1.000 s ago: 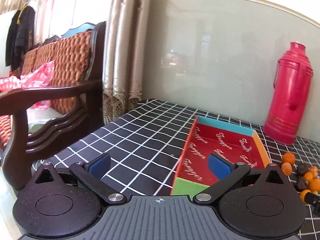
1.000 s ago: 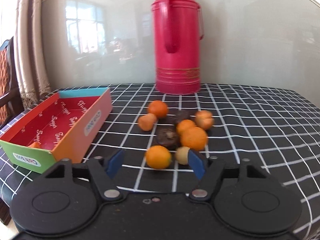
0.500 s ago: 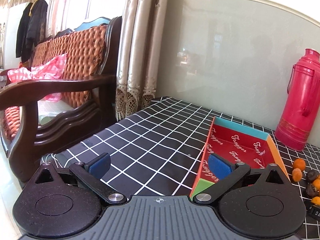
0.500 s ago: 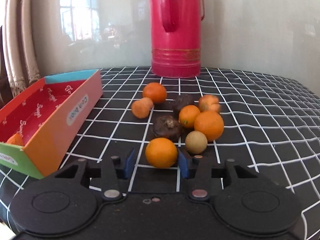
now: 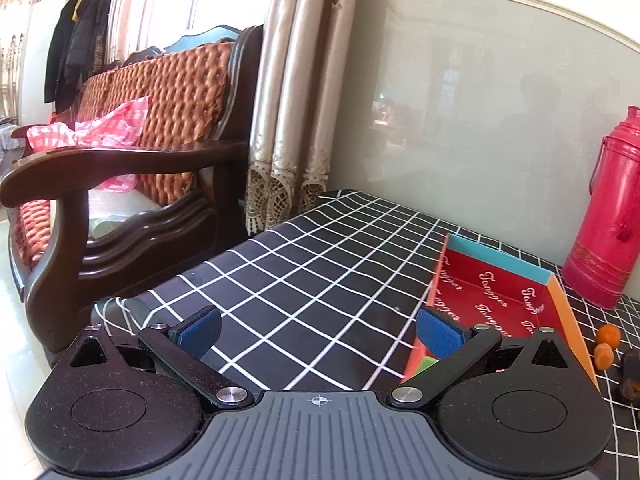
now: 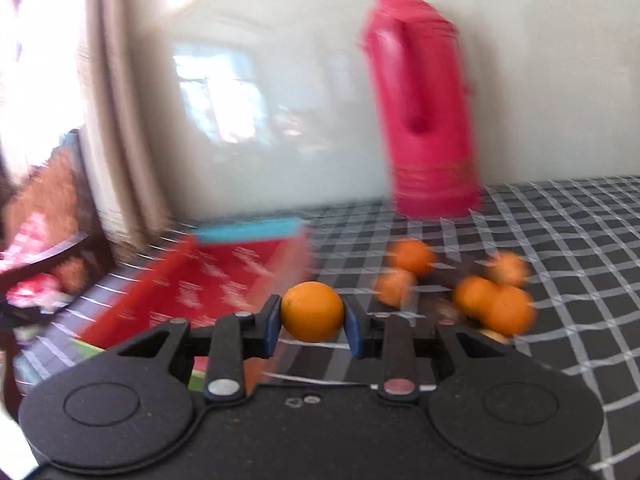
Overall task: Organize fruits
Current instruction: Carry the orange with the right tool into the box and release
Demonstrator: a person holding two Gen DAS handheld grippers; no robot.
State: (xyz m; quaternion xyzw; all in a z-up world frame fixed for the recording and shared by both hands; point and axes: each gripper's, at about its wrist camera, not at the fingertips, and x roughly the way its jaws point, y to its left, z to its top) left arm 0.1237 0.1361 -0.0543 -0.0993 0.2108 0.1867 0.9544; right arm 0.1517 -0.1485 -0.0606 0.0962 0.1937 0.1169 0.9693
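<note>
My right gripper (image 6: 313, 322) is shut on a small orange (image 6: 312, 311) and holds it above the table, just right of the red cardboard tray (image 6: 200, 288). The right wrist view is blurred by motion. Several small oranges (image 6: 412, 257) and dark fruits lie in a loose heap to the right. My left gripper (image 5: 318, 330) is open and empty, low over the black checked tablecloth (image 5: 320, 272). The tray (image 5: 492, 300) sits to its right, with two small oranges (image 5: 608, 335) beyond it.
A tall red thermos (image 5: 608, 216) stands by the wall behind the fruit; it also shows in the right wrist view (image 6: 428, 120). A wooden armchair (image 5: 120, 168) with a pink checked cloth stands off the table's left edge, beside curtains (image 5: 292, 100).
My right gripper closed on the nearest orange, lifted it and swung left toward the tray. My left gripper has drifted left and back, staying open.
</note>
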